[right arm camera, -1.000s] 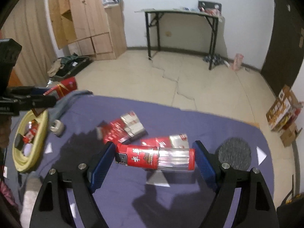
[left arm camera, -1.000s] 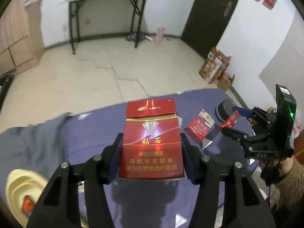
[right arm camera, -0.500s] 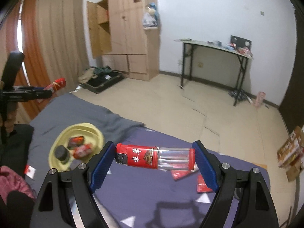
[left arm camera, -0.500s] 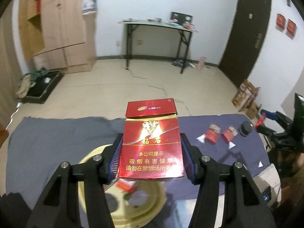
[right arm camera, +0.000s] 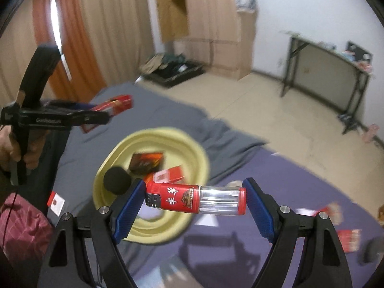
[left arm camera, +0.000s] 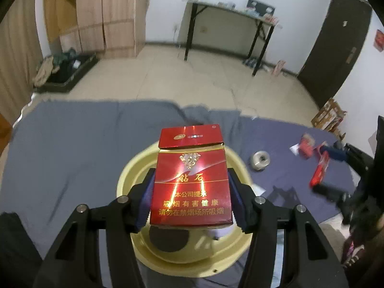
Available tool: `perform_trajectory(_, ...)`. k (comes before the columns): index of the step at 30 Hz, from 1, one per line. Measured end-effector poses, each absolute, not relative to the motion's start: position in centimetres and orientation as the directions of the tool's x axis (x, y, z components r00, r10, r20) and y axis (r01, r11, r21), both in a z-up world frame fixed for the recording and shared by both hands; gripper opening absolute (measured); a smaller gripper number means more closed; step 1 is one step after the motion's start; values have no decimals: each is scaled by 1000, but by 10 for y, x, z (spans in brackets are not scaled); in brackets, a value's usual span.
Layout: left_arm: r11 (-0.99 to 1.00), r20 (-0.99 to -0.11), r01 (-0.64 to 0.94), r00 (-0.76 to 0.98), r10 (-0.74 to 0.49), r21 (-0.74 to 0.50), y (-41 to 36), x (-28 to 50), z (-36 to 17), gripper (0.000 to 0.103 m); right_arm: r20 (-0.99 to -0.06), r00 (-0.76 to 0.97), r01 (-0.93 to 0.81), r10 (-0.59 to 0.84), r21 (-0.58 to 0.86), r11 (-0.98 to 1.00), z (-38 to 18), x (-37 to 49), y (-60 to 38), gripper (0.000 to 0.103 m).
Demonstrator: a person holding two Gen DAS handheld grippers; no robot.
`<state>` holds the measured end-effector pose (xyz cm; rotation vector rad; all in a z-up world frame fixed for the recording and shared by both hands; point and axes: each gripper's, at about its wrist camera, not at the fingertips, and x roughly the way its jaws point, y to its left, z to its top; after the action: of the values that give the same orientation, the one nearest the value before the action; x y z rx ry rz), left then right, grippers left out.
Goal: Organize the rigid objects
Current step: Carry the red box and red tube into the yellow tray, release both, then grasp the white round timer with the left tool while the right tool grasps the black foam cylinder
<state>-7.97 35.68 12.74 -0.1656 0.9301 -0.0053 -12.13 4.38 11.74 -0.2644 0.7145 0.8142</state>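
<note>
Mostly blocked: left gripper [left arm camera: 190, 192] clamps cigarette pack [left arm camera: 190, 184] over yellow bowl [left arm camera: 129, 175], hiding its contents. Right gripper [right arm camera: 195, 200] grips lighter [right arm camera: 195, 199] above bowl; background pkgs blurred.

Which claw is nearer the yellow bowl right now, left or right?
Left. The left claw holds the red cigarette pack directly above the yellow bowl; the right claw, gripping a lighter, sits by its near rim.

Cigarette pack [left arm camera: 190, 180] hides most of yellow bowl [left arm camera: 129, 175] contents; right gripper [left arm camera: 336, 168] blurred at frame edge; packs [right arm camera: 345, 237] far right blurred, unreadable.
</note>
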Motion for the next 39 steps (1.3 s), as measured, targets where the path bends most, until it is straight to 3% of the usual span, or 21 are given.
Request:
perform_trajectory(7, 982, -886, -130, 460, -63, -138, 382, -37, 35, 58, -800, 345, -818, 490, -1, 575, 32, -104, 126, 82)
perform_trajectory(19, 976, -912, -140, 398, -99, -167, 390, -18, -16, 58, -820, 351, -822, 453, -39, 567, -7, -96, 177, 83)
perform_trajectory(21, 976, -911, -146, 401, -94, -165, 390, -20, -15, 60, -820, 357, -819, 446, -46, 571, -9, -97, 181, 87)
perform_trajectory(24, 968, -908, -166, 404, -109, -190, 393, -24, -6, 81, -812, 337, -830, 476, -17, 558, 4, -105, 177, 101)
perform_trajectory(26, 965, -894, -154, 431, -126, -210, 391, -25, 9, 94, -795, 348, -826, 497, -8, 564, 19, -108, 168, 102)
perform_trajectory(28, 968, -878, -146, 463, -117, -206, 386, -26, 28, 100, -774, 363, -813, 519, 9, 583, 38, -107, 151, 102)
perform_trajectory(34, 976, -835, -60, 529, -149, -211, 327, -10, 83, 103, -718, 478, -700, 506, 37, 713, 92, -77, 66, 102)
perform_trajectory(39, 976, -841, 54, 498, -209, -210, 243, 18, 87, 103, -700, 635, -490, 325, -40, 871, 107, -26, -75, 103)
